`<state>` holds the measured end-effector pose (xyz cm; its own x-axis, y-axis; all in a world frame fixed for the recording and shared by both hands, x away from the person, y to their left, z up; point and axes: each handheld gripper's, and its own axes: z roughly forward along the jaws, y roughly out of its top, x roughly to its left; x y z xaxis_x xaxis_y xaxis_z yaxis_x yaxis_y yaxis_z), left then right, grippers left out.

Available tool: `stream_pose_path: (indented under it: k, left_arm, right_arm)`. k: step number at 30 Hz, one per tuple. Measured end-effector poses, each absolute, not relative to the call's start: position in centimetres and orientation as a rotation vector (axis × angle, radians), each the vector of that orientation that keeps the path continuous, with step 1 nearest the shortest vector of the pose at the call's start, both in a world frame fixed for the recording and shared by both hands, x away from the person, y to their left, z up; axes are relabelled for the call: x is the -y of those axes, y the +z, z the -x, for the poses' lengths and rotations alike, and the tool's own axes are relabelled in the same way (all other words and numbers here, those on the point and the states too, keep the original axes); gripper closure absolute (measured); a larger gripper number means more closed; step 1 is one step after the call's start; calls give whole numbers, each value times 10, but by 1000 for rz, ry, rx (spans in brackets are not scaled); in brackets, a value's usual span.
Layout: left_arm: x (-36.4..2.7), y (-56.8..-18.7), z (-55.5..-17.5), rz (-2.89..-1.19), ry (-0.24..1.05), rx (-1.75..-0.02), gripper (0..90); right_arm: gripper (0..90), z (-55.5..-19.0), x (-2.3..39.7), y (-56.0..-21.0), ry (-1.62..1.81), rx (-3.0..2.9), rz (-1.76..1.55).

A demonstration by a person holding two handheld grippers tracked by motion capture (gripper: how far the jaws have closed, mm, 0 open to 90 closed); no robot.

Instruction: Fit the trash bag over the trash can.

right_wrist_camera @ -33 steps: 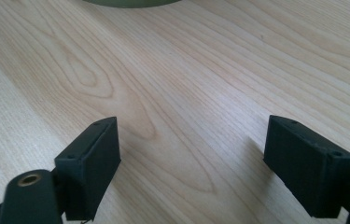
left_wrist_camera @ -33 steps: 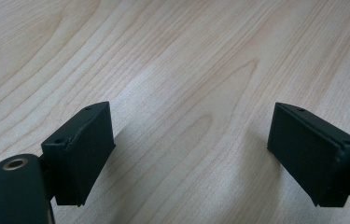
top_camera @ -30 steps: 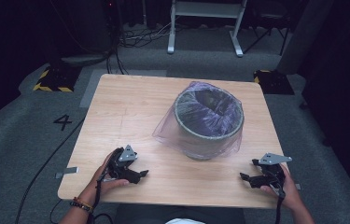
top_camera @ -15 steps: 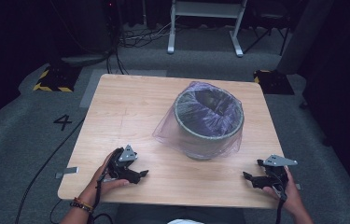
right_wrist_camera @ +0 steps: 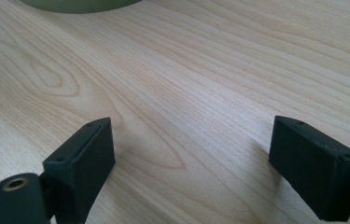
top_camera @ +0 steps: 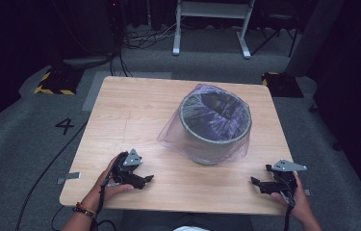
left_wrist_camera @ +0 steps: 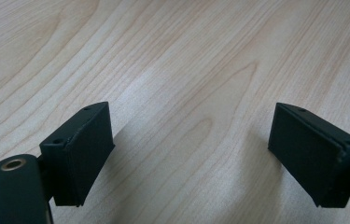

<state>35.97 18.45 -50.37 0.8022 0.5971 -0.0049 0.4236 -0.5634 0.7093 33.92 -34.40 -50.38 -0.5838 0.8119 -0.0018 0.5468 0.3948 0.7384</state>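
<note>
Lining the bin (top_camera: 215, 126): purple bag (top_camera: 178, 134)

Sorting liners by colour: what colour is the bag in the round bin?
Sheer purple plastic bag, clearest in the high view.

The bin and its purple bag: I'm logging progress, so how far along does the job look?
Done: the purple bag lines the bin, its edge folded over the rim and draped down the outside. In hand: nothing; the left tongs and right tongs rest open on the table. Left: perhaps only tidying the loose skirt.
</note>
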Motion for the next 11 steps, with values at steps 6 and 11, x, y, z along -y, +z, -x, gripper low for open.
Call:
stream_pose_path:
  k: [6, 11]
  left_arm:
    - [-184, -504, -361, -2256, 301, -743, 128]
    - [-184, -504, -361, -2256, 302, -743, 128]
  right_arm:
    - [141, -339, 344, -504, 1011, -2295, -1176]
    - [141, -339, 344, -504, 1011, -2296, -1175]
